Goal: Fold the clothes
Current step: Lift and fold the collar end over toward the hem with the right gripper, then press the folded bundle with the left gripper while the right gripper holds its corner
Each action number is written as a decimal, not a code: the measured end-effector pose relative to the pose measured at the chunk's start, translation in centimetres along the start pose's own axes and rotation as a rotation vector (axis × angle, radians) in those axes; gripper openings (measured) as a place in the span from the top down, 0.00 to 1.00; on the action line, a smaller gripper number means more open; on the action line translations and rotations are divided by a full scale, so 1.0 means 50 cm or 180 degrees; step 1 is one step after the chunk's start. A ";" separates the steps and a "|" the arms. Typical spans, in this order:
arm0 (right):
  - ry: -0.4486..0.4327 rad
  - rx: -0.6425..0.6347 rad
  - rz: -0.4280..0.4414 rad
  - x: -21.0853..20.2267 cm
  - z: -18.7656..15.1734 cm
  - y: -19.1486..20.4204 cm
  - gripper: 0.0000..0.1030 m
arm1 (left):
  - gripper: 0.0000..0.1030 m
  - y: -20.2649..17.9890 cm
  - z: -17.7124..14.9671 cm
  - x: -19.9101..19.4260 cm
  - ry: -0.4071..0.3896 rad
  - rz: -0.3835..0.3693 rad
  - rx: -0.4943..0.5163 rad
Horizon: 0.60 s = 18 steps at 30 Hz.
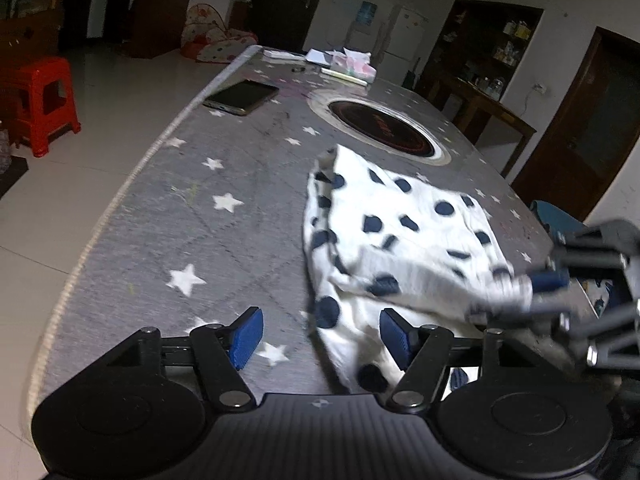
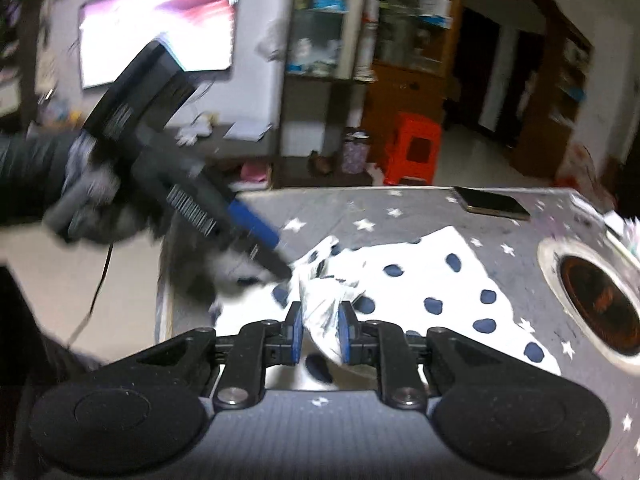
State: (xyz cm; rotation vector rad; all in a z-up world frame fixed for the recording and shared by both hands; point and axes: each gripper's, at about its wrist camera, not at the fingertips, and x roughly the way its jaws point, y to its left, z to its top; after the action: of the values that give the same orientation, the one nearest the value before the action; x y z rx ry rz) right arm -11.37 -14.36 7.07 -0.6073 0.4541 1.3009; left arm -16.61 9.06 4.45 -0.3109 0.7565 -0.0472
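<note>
The right gripper [image 2: 319, 330] pinches a bunched fold of the cloth [image 2: 432, 280] at lower centre; the left gripper [image 1: 322, 338] stands spread over the cloth's edge.

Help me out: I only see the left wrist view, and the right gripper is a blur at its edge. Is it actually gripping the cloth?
Observer: Yes. In the right wrist view the right gripper has its blue pads shut on a bunched fold of the polka-dot cloth.
Operator: And where does my own gripper sit from that side?
Observer: The left gripper slants down with its tips at the cloth's crumpled edge, just beyond the pinched fold.
Operator: What is carrying it?
Observer: A gloved hand wraps its handle, with a dark sleeve behind it.
</note>
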 end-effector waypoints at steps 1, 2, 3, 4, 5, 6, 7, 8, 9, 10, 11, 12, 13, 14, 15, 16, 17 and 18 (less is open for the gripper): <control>0.0014 -0.0116 -0.0014 0.000 -0.003 0.013 0.83 | 0.34 0.004 0.005 -0.004 -0.0031 0.0024 -0.0013; 0.0032 -0.0215 -0.0012 -0.001 -0.007 0.024 0.83 | 0.34 0.008 0.009 -0.008 -0.0063 0.0045 -0.0026; 0.0052 -0.0301 0.0000 -0.004 -0.011 0.034 0.82 | 0.34 0.011 0.014 -0.012 -0.0097 0.0062 -0.0038; 0.0070 -0.0359 0.0024 -0.007 -0.014 0.043 0.80 | 0.34 0.013 0.019 -0.016 -0.0132 0.0075 -0.0048; 0.0086 -0.0398 0.0056 -0.011 -0.015 0.050 0.78 | 0.33 0.015 0.023 -0.019 -0.0164 0.0085 -0.0053; 0.0103 -0.0436 0.0088 -0.015 -0.017 0.057 0.75 | 0.33 0.015 0.027 -0.021 -0.0188 0.0088 -0.0051; 0.0111 -0.0445 0.0117 -0.020 -0.018 0.061 0.74 | 0.33 0.015 0.030 -0.023 -0.0204 0.0089 -0.0047; 0.0112 -0.0432 0.0145 -0.026 -0.017 0.063 0.74 | 0.33 0.014 0.032 -0.024 -0.0218 0.0086 -0.0042; 0.0105 -0.0400 0.0184 -0.032 -0.016 0.063 0.73 | 0.33 0.013 0.034 -0.024 -0.0227 0.0077 -0.0036; 0.0086 -0.0333 0.0234 -0.039 -0.014 0.061 0.74 | 0.33 0.011 0.036 -0.025 -0.0236 0.0068 -0.0029; 0.0063 -0.0238 0.0284 -0.046 -0.010 0.056 0.74 | 0.33 0.010 0.038 -0.025 -0.0244 0.0060 -0.0023; 0.0041 -0.0133 0.0334 -0.052 -0.006 0.049 0.74 | 0.33 0.008 0.040 -0.025 -0.0253 0.0053 -0.0018; 0.0020 -0.0033 0.0333 -0.053 0.000 0.039 0.74 | 0.33 0.006 0.042 -0.024 -0.0262 0.0048 -0.0012; 0.0001 0.0066 0.0299 -0.051 0.007 0.027 0.73 | 0.33 0.004 0.043 -0.024 -0.0270 0.0046 -0.0010; -0.0018 0.0164 0.0264 -0.049 0.015 0.016 0.73 | 0.33 0.003 0.045 -0.024 -0.0278 0.0047 -0.0012; -0.0035 0.0224 0.0241 -0.044 0.022 0.005 0.73 | 0.33 0.003 0.047 -0.024 -0.0286 0.0052 -0.0022; -0.0029 0.0223 0.0214 -0.035 0.025 0.003 0.73 | 0.33 0.003 0.049 -0.023 -0.0293 0.0057 -0.0035; -0.0010 0.0197 0.0181 -0.026 0.028 0.004 0.73 | 0.33 0.003 0.052 -0.023 -0.0299 0.0062 -0.0052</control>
State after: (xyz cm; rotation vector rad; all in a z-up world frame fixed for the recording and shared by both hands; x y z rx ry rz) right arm -11.89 -14.39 8.89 -0.5440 0.5103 1.3365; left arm -15.71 10.06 6.94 -0.3193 0.6668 -0.0080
